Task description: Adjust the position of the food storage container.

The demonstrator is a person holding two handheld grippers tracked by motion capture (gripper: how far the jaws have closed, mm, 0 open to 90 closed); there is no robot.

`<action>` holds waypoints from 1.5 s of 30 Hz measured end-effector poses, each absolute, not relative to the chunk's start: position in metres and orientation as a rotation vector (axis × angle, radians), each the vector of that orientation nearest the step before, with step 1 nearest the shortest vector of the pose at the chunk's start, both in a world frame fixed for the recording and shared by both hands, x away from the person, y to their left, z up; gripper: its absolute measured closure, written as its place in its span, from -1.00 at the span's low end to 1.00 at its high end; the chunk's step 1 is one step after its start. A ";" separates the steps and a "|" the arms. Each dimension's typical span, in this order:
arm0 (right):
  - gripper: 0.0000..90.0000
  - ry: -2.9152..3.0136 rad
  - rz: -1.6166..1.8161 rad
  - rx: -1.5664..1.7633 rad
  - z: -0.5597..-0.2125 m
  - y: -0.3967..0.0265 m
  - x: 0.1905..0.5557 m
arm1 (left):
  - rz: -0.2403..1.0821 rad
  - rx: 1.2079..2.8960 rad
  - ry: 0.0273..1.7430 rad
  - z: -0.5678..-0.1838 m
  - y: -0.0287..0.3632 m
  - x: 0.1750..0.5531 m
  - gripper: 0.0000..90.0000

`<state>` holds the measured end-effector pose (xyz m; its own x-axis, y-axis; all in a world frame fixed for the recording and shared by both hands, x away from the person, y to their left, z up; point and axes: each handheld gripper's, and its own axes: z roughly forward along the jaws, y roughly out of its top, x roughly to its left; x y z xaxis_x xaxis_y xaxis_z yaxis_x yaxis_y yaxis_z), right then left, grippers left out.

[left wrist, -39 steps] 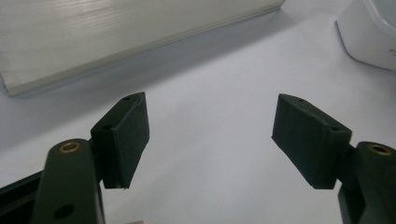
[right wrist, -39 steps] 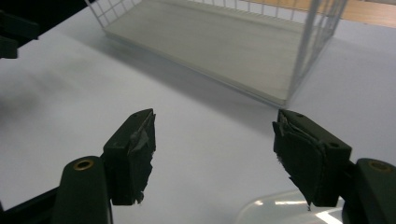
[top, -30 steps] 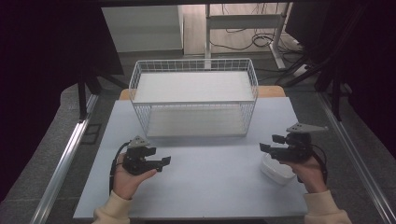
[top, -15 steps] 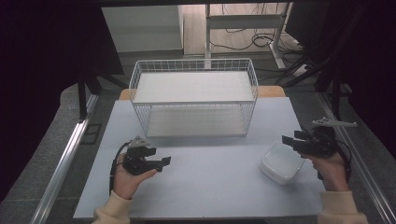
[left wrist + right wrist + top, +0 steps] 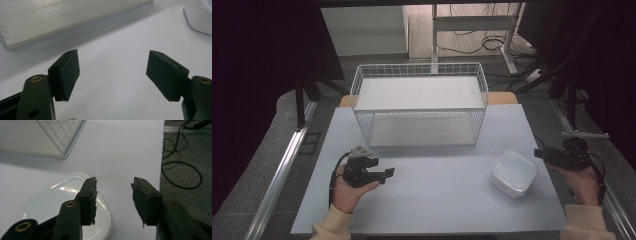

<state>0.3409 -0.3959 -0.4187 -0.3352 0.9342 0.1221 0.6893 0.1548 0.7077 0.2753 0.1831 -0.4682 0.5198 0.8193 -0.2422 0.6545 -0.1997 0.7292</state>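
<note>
While the white dish sits ungrasped near the worktop's right edge, nothing's in the wire basket at the back. Right hand-held gripper hangs beside the dish, jaws just narrowed, nothing between. Left hand-held gripper rests released, front-left.

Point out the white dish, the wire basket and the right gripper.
white dish (image 5: 514, 173): high view, middle of its inside.
wire basket (image 5: 419, 110): high view, front top rim.
right gripper (image 5: 113, 195): right gripper view, midway between its fingertips.
</note>
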 end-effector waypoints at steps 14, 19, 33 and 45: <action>0.98 2.199 0.834 1.574 -0.444 -0.407 0.348 | 0.248 1.943 1.205 -0.469 0.183 0.275 -0.42; 0.99 2.261 0.781 1.546 -0.452 -0.401 0.350 | 0.245 1.941 1.207 -0.470 0.184 0.275 -0.42; 0.99 2.327 0.739 1.472 -0.453 -0.385 0.350 | 0.232 1.935 1.197 -0.469 0.183 0.274 -0.42; 0.99 2.389 0.747 1.387 -0.454 -0.358 0.350 | 0.228 1.934 1.201 -0.470 0.182 0.274 -0.42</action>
